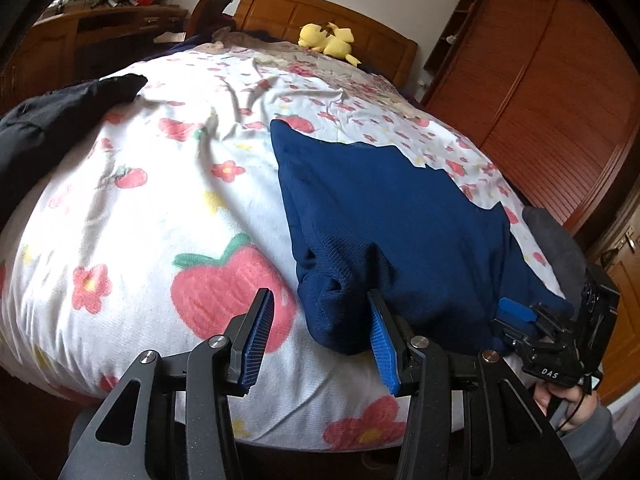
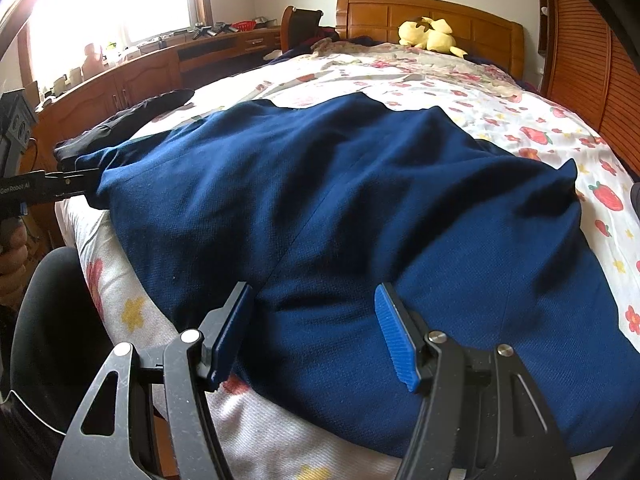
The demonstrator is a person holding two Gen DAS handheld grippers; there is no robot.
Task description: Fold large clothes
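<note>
A large navy garment (image 1: 392,216) lies spread on the flowered bed sheet (image 1: 160,208). In the left wrist view my left gripper (image 1: 319,294) stands open at the bed's near edge. Only sheet shows between its fingers, and the garment's bunched near corner rests against the outer side of its right finger (image 1: 380,332). My right gripper (image 1: 516,314) sits on the garment's near right edge. In the right wrist view the right gripper (image 2: 314,288) is open, its fingers wide apart just over the navy garment (image 2: 320,184). The left gripper (image 2: 76,180) shows at the garment's far left corner.
A black garment (image 1: 60,120) lies on the bed's left side. A yellow plush toy (image 1: 328,40) sits by the wooden headboard (image 2: 432,12). A slatted wardrobe (image 1: 540,100) stands close on the right, a long wooden desk (image 2: 120,80) on the left. A person's hand (image 1: 576,404) holds the right gripper.
</note>
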